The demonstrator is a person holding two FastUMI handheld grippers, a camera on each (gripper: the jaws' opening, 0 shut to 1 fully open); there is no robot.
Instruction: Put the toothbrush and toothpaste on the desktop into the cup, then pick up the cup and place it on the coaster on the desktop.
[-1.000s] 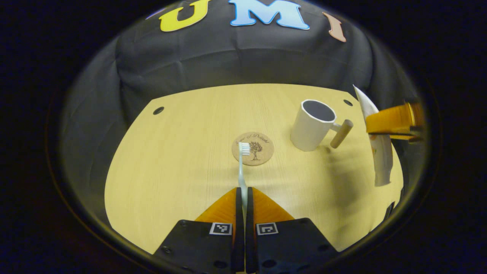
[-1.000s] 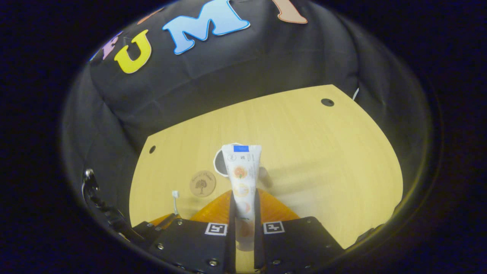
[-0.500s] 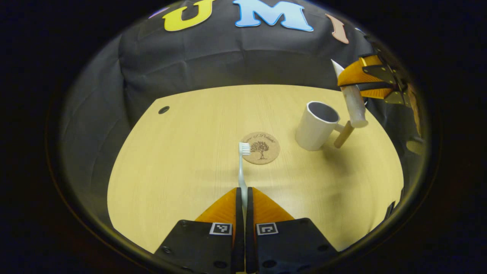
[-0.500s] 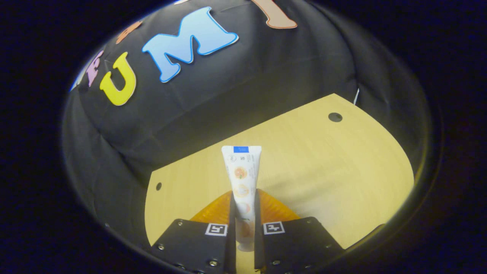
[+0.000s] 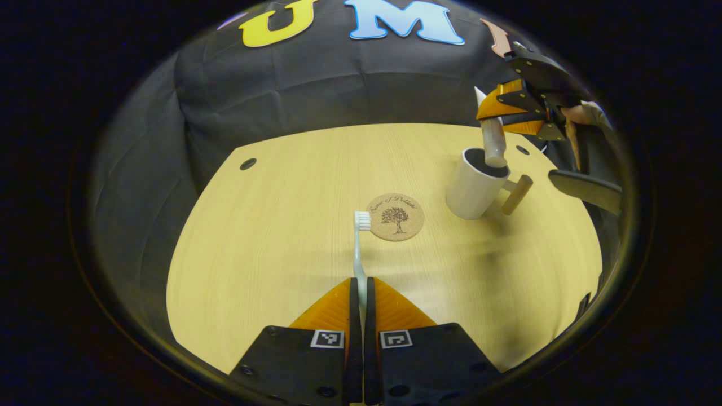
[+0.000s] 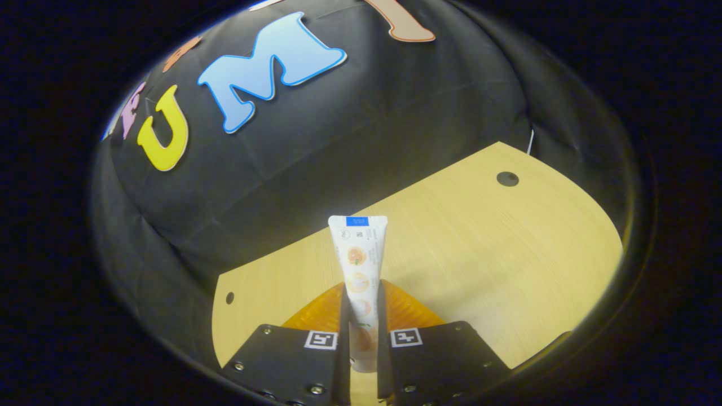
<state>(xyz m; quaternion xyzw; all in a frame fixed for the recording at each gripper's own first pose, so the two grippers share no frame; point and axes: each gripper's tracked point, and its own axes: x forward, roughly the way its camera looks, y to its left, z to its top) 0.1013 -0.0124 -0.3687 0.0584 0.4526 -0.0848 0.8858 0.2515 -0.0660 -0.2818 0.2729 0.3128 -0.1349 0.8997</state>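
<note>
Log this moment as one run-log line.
left gripper: shut on toothbrush, above desk | right gripper: shut on toothpaste, cap end at cup mouth | coaster: bare

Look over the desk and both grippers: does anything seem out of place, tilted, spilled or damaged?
Nothing stands out. The cup stands upright beside the coaster, the right gripper holds the toothpaste over it, and the left gripper grips the toothbrush. No spill or damage shows.

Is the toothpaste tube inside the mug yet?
Partly. In the left gripper view the toothpaste tube hangs cap-down from the right tongs, its cap end dipping into the mug.
</note>
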